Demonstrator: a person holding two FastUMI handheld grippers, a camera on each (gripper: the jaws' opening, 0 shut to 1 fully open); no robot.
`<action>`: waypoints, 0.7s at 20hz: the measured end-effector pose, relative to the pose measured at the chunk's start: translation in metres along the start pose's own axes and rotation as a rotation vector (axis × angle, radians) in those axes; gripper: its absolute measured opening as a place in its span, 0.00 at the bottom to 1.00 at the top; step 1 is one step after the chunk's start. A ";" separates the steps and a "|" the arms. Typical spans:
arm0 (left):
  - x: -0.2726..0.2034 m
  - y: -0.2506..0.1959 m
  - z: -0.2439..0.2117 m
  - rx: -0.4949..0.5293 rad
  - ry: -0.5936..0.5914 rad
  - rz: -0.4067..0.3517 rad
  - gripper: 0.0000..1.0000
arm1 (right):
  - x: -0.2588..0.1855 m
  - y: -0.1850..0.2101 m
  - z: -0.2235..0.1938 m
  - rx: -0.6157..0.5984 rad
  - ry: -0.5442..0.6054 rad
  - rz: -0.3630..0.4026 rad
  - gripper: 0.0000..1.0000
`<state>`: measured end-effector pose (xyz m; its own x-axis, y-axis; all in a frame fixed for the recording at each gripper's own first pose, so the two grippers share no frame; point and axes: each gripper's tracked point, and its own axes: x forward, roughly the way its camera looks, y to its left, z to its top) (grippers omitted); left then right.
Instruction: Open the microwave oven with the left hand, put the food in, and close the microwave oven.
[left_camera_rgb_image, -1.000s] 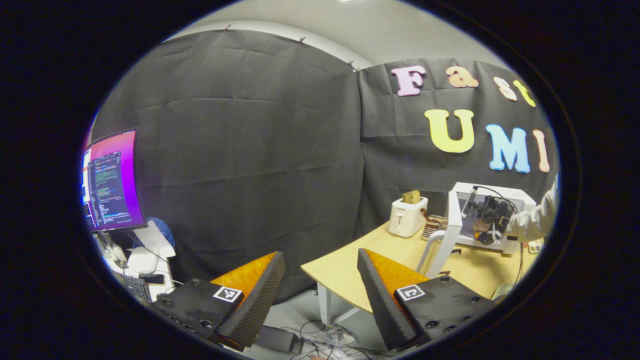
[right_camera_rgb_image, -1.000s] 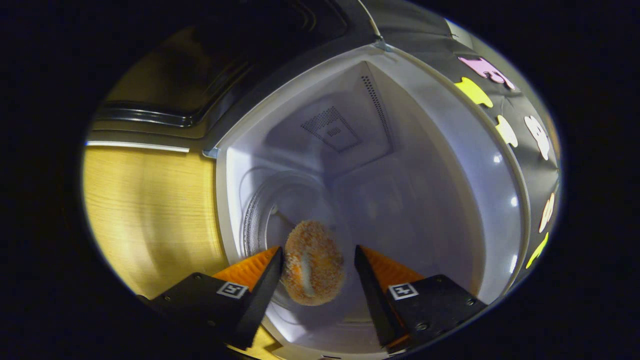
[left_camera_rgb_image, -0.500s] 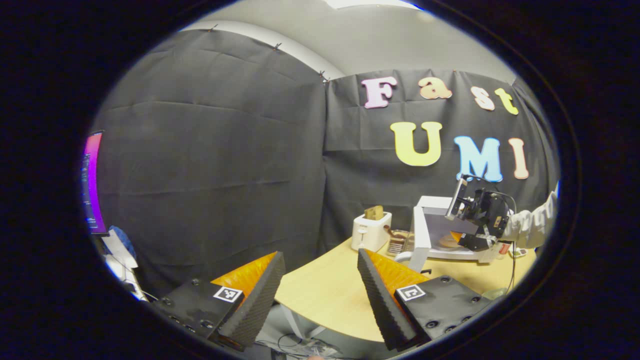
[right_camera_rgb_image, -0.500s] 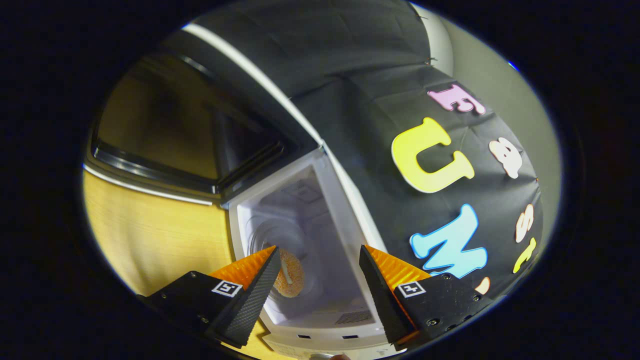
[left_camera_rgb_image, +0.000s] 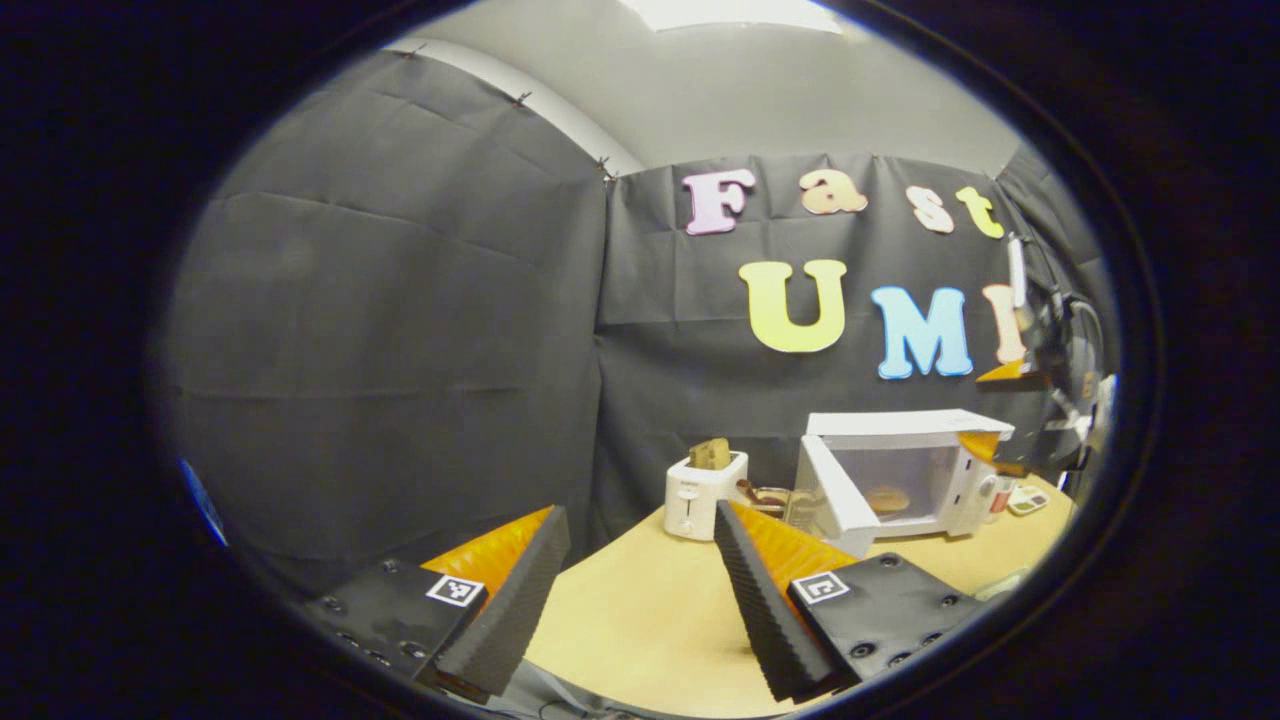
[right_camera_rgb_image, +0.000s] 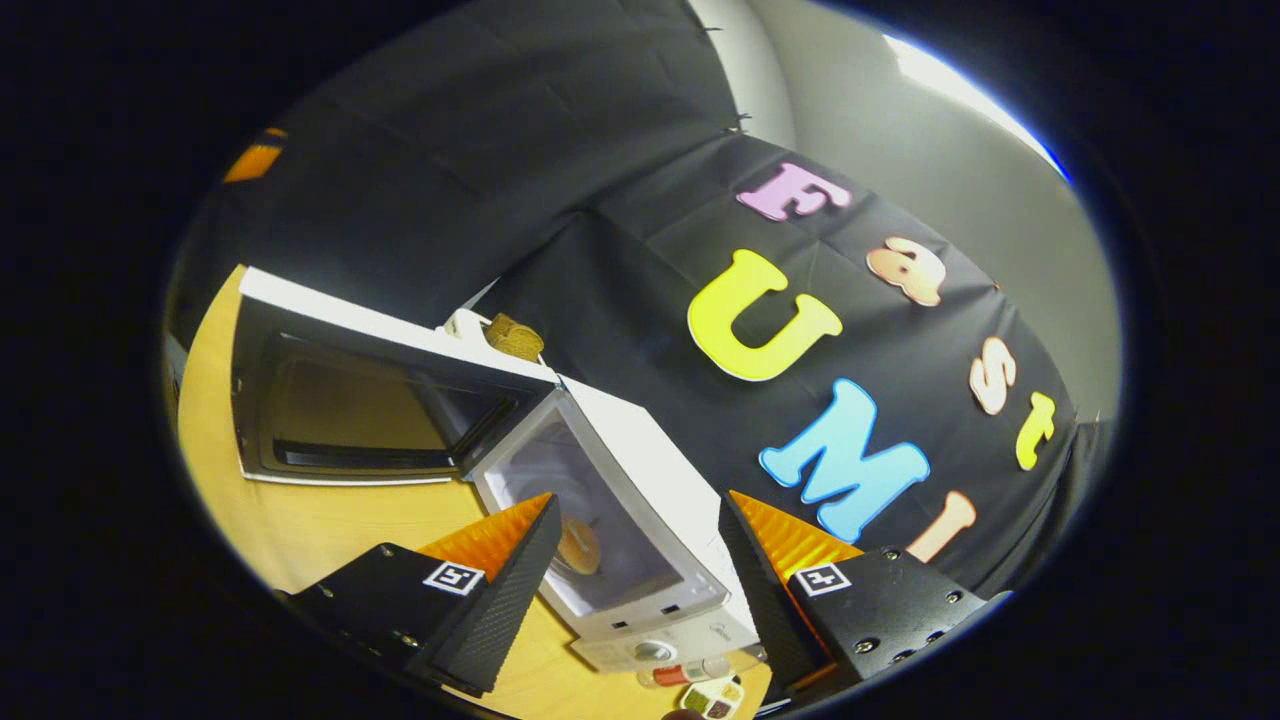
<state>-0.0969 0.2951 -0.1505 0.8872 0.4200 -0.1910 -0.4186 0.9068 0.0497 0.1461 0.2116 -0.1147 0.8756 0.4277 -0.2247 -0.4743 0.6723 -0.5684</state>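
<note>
left gripper (left_camera_rgb_image: 640, 590): jaws spread wide, nothing between them, held over the near edge of the table (left_camera_rgb_image: 640, 620)
right gripper (right_camera_rgb_image: 635, 590): jaws spread wide, gripping nothing, tilted view; also seen in the left gripper view (left_camera_rgb_image: 1010, 420) up beside the microwave's right top corner
microwave (left_camera_rgb_image: 905, 470): white, well ahead of the left gripper on the far side of the table; in the right gripper view (right_camera_rgb_image: 620, 500) it sat just ahead of the fingers
door (left_camera_rgb_image: 835, 490): swung open to the left; dark window pane faced the right gripper (right_camera_rgb_image: 350, 410)
food (left_camera_rgb_image: 887, 499): 1 round crumbed piece, inside the microwave cavity on the floor; in the right gripper view (right_camera_rgb_image: 580, 545) it showed just past the left finger, apart from both fingers
toaster (left_camera_rgb_image: 703, 492): white, left of the microwave, bread (left_camera_rgb_image: 709, 453) sticking out of the top
small items (right_camera_rgb_image: 705, 690): by the microwave's front corner, too small to tell
</note>
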 end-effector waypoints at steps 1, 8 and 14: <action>0.009 0.000 -0.006 0.006 0.003 -0.007 0.98 | -0.015 -0.008 -0.002 0.044 0.009 -0.026 0.97; 0.062 -0.029 -0.056 0.004 0.081 -0.096 0.96 | -0.083 -0.039 -0.010 0.205 0.043 -0.131 0.97; 0.087 -0.058 -0.110 -0.007 0.192 -0.163 0.61 | -0.117 -0.061 -0.013 0.317 0.039 -0.211 0.97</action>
<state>-0.0170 0.2749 -0.2774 0.8901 0.2535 -0.3788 -0.2753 0.9614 -0.0034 0.0736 0.1129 -0.0638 0.9569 0.2406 -0.1627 -0.2828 0.8991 -0.3342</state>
